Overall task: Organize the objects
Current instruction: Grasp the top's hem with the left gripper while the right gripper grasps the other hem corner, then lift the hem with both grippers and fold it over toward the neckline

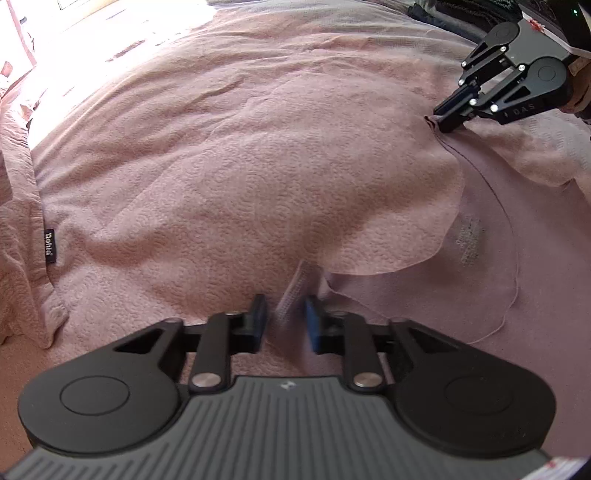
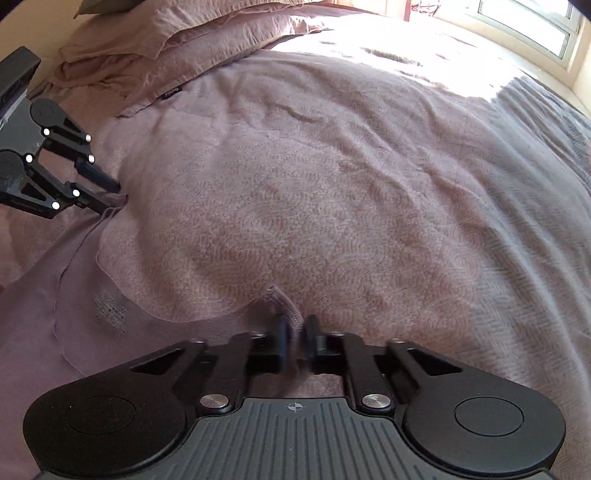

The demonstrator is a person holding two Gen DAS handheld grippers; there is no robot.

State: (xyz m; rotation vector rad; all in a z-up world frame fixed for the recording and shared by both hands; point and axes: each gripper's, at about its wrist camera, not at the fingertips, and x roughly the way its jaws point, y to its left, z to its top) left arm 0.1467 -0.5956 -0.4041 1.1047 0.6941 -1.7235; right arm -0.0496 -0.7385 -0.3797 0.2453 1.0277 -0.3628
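Note:
A pink textured blanket lies spread over the bed; it also fills the right wrist view. My left gripper is open, its jaws on either side of the blanket's hemmed edge with a gap showing. It also shows in the right wrist view. My right gripper is shut on another part of the blanket's edge. It also shows in the left wrist view, pinching the hem.
A smooth pink sheet lies under the blanket. Pink pillows are stacked at the head of the bed. A grey woven cover lies at the right. A window lets in bright sun.

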